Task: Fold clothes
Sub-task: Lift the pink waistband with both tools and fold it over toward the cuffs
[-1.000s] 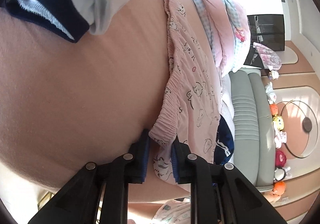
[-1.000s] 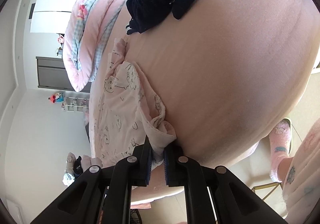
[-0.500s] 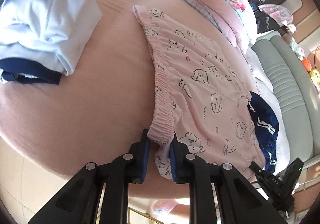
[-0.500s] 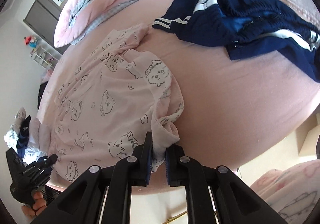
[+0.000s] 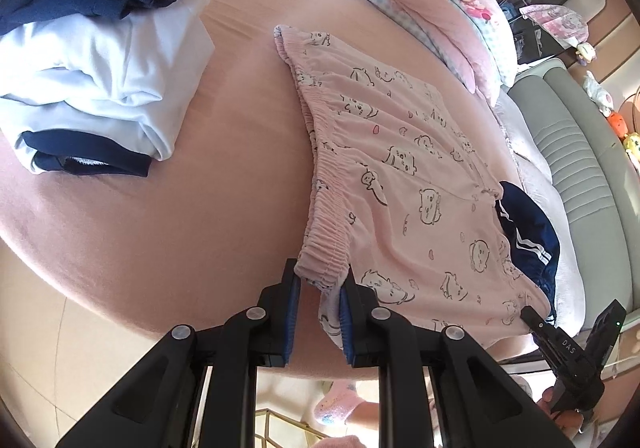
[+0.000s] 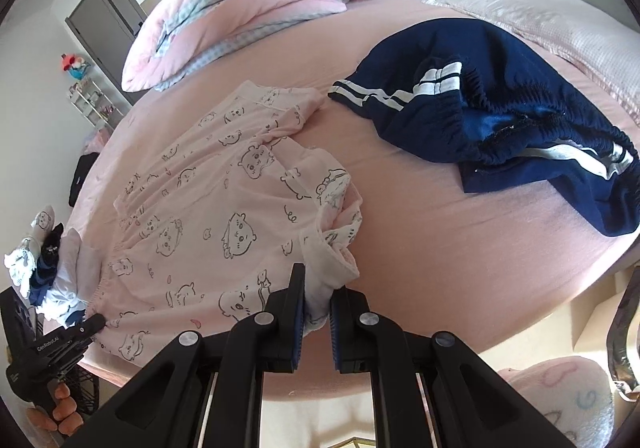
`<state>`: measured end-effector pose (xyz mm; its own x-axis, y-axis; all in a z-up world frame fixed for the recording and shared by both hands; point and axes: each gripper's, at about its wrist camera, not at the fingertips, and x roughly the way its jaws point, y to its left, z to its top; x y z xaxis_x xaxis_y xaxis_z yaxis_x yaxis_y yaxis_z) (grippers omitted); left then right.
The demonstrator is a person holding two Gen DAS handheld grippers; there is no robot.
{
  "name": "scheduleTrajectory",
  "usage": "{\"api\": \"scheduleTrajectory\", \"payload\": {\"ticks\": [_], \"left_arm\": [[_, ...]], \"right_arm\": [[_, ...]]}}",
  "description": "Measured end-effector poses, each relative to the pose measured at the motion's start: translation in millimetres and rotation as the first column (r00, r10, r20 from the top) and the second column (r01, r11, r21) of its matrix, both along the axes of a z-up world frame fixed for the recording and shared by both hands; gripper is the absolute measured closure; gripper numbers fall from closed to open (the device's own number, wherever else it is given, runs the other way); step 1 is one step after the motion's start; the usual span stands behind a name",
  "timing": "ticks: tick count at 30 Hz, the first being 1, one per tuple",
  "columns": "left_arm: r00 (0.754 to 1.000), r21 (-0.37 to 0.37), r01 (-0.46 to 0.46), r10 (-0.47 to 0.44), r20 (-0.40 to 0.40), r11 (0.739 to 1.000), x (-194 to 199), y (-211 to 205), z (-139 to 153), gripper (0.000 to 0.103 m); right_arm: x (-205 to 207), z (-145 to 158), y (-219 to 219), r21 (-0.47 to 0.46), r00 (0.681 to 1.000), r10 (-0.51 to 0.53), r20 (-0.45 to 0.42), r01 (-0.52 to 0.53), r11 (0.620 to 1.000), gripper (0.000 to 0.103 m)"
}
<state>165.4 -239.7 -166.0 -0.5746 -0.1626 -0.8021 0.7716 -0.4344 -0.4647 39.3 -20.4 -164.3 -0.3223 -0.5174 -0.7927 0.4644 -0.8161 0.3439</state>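
While lying spread on the pink bed [image 5: 168,216], the pink cartoon-print shorts [image 5: 404,184] are being pinched at two near corners: the left gripper [image 5: 318,290] is clamping the elastic waistband [image 5: 324,244], and the right gripper [image 6: 317,298] is clamping a leg hem [image 6: 332,260]. Their long axis is running waistband-to-hem along the bed's near edge, between the two grippers.

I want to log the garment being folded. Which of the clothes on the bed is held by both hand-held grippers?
The pink shorts with cartoon prints; the navy shorts and white pile lie untouched.
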Motion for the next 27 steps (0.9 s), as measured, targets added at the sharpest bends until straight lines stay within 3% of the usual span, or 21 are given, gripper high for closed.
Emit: {"api": "scheduleTrajectory", "payload": {"ticks": [14,27], "left_arm": [[0.999,-0.044,0.021,-0.019,0.041,0.999,-3.7,4.3,23.5,0.087],[0.999,-0.029,0.034,-0.033,0.019,0.999,-33.2,-24.6,34.8,0.087]], "right_arm": [[1.6,19.1,6.4,-0.004,1.0,0.009,-0.006,-0.009,1.0,0.095],[-29.6,41.9,-29.4,-0.004,0.996,0.062,-0.058,-0.063,0.998,0.095]]}}
